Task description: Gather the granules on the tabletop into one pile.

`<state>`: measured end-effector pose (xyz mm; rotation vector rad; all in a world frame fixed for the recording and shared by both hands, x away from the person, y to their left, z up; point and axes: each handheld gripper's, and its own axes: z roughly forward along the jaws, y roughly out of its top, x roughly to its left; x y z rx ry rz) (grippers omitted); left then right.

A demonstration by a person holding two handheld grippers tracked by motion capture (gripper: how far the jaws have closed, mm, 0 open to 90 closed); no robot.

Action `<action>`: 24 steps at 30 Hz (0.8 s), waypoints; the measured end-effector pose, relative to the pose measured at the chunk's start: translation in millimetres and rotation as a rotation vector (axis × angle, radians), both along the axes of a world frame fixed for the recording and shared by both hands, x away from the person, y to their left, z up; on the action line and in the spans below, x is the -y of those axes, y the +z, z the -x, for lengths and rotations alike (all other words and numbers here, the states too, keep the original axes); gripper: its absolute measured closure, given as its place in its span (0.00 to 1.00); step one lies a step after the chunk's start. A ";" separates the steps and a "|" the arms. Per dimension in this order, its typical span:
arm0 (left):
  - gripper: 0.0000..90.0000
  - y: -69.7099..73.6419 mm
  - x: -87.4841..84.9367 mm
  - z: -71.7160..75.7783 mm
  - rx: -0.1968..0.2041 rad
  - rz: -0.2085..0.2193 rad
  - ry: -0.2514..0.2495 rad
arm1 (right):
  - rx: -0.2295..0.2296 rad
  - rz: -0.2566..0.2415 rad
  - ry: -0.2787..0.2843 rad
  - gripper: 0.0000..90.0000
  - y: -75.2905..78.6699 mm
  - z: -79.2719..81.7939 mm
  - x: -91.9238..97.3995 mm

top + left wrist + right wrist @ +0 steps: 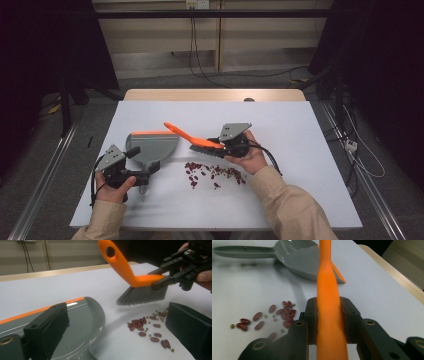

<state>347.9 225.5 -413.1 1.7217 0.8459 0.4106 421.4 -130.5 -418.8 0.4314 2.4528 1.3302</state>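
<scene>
A: White sheet over a wooden table (150, 95), dark room behind. Beans (212, 172) scattered near the front edge, between the two hands.

B: Held where?

A: Brush (192, 138) clamped at its orange back in the right gripper (227, 145), jaws pressed on either side of the handle (329, 315); bristles (142, 295) hanging just above the sheet, past the beans' far side. Handle slanting up and away toward the pan.

B: And the pan?

A: Grey dustpan (152, 145) with orange lip, lying flat to the left of the beans, near but apart. Handle (242, 252) in the left gripper (142, 172), seemingly gripped; from the left gripper view its own jaws (47, 327) look spread wide either side of the pan, so grip not certain.

B: Anything in the pan?

A: Tray bare and glossy; every bean on the sheet.

B: Deciding relation?

A: Beans between bristles and pan mouth. Likely need: sweep leftward along that line, pan lip turned to face the pile. Right hand nearer the beans.
</scene>
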 end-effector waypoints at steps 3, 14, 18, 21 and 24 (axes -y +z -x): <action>0.05 -1.0 0.1 -1.1 -0.003 0.001 -0.001 | 0.000 0.032 -0.007 0.79 -7.5 -3.5 -5.4; 0.05 -1.7 1.6 -0.9 -0.006 -0.009 -0.014 | -0.008 0.055 0.062 0.79 -8.4 17.4 -17.1; 0.05 -1.3 2.3 0.2 -0.004 -0.004 -0.014 | -0.010 0.053 0.076 0.79 -8.4 25.2 -17.6; 0.05 -1.2 3.0 0.9 -0.005 -0.005 -0.016 | -0.011 0.045 0.080 0.79 -7.4 28.5 -16.3; 0.05 -1.4 3.0 2.0 -0.008 -0.010 -0.016 | -0.006 0.012 0.072 0.79 -4.1 26.1 -13.6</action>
